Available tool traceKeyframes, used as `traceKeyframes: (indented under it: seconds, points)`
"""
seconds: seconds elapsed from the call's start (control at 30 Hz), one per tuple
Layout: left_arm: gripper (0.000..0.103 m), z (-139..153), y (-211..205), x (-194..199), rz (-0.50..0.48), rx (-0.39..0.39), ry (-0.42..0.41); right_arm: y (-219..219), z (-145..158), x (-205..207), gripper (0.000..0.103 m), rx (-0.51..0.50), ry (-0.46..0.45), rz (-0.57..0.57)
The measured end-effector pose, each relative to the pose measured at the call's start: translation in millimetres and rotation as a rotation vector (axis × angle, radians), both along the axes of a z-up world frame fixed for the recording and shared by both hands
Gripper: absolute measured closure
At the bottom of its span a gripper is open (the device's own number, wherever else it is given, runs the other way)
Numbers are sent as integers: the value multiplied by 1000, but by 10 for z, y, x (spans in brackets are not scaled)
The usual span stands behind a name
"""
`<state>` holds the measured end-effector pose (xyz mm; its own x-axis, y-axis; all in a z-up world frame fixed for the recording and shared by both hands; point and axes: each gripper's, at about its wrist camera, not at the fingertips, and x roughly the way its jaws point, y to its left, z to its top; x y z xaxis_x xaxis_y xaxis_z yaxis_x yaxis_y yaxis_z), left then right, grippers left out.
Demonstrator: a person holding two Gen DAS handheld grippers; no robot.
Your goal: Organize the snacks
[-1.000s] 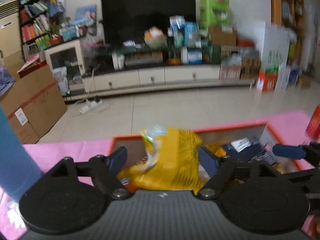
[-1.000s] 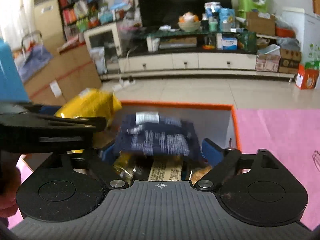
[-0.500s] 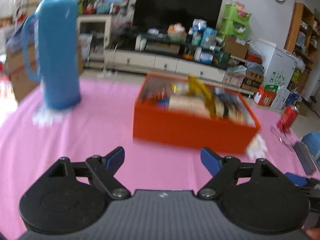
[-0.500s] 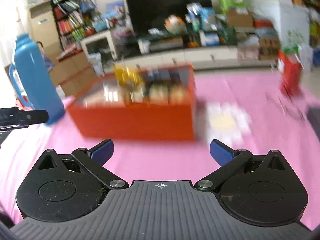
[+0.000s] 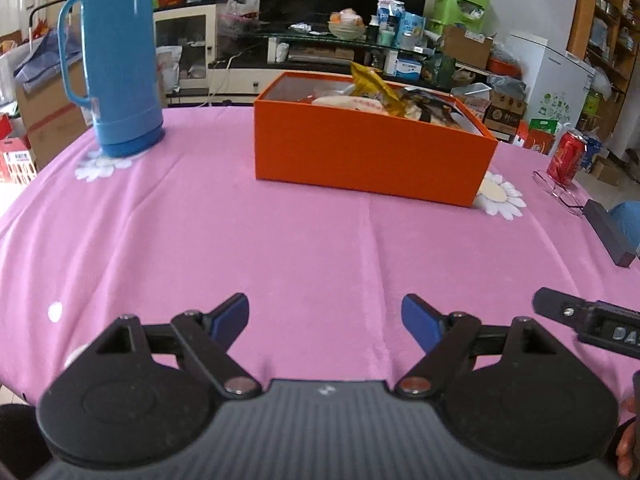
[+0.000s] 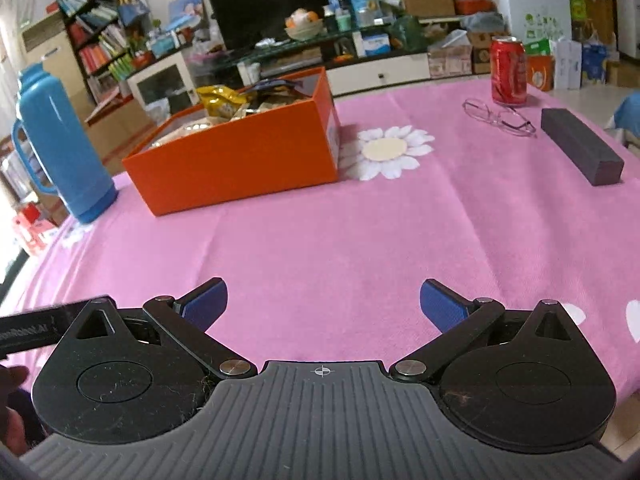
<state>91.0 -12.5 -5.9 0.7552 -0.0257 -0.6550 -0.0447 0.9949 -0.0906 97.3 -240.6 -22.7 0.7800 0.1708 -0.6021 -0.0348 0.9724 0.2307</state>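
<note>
Desk (image 5: 304, 240): pink-clothed, broad bare room held before the orange box (image 5: 372, 152), its near edge hidden under the grippers. Box: snacks (image 5: 376, 88) seen heaped inside, none loose outside; sorting judged near done, next only a check for strays. Left gripper (image 5: 325, 318), right gripper (image 6: 323, 305): jaws spread, nothing between.

Not much can be read here. The black bar (image 5: 608, 330) at the right edge of the left view shows pale letters — "DA" and no more. Another black bar (image 6: 40, 330) at the left edge of the right view reads "Robot.AI".
</note>
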Motion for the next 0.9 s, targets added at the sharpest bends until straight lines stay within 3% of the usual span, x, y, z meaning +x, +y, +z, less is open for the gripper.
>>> traceKeyframes:
  seconds: [0.27, 0.9]
  points:
    - [19, -81, -86, 65, -14, 30, 25, 169, -40, 104, 20, -91, 41, 33]
    - [19, -110, -154, 83, -8, 68, 21, 219, -82, 165, 20, -99, 67, 49]
